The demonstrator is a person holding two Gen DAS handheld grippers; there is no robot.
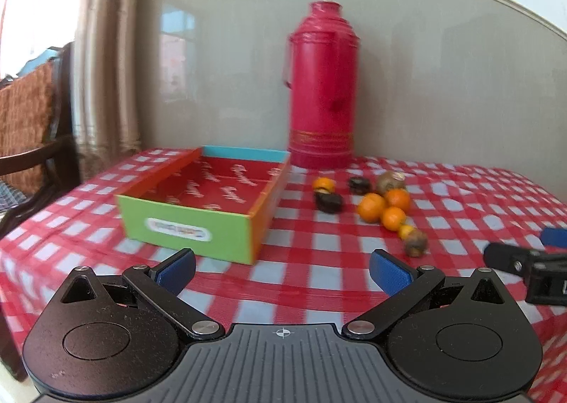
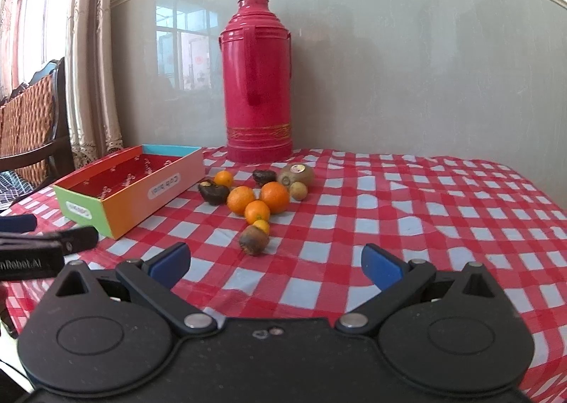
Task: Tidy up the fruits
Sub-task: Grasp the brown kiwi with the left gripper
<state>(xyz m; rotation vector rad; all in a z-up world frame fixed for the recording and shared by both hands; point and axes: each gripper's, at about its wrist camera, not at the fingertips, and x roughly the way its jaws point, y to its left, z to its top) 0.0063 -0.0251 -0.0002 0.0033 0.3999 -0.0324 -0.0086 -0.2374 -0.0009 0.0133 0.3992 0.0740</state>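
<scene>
**Both Tongs Released, Fruit Lying Loose Beside Box**

Left tongs [image 1: 282, 270] are sitting nearest the lens, blue pads spread wide and gripping nothing, hovering low over the checked surface [image 1: 319, 282]. Right tongs [image 2: 275, 263] are standing likewise released, nothing between the pads; the left wrist view is catching part of them at its right edge, and the right wrist view is showing the left unit at its left edge.

Fruit is lying in a loose cluster on the surface, outside the box [image 2: 131, 190] and just to its right. Three larger oranges are sitting touching one another — the left orange [image 2: 241, 200], the right orange [image 2: 275, 197] and the front orange [image 2: 257, 211]. A small yellow-orange fruit [image 2: 262, 226] is resting just in front of them, against a brown mottled fruit [image 2: 253, 240], which is lying nearest the right tongs. A dark fruit [image 2: 213, 192] is sitting close to the box wall, with a small orange [image 2: 224, 178] just behind it. Another dark fruit [image 2: 264, 176] is lying further back, beside a kiwi [image 2: 296, 174] bearing a sticker; a small greenish round fruit [image 2: 298, 190] is touching the kiwi's front.

The box is showing a red printed floor with no fruit visible inside. A red thermos [image 2: 257, 84] is standing upright behind the cluster, near the wall. A wooden chair [image 2: 32, 119] is standing at the far left by the curtain [image 2: 92, 49].
</scene>
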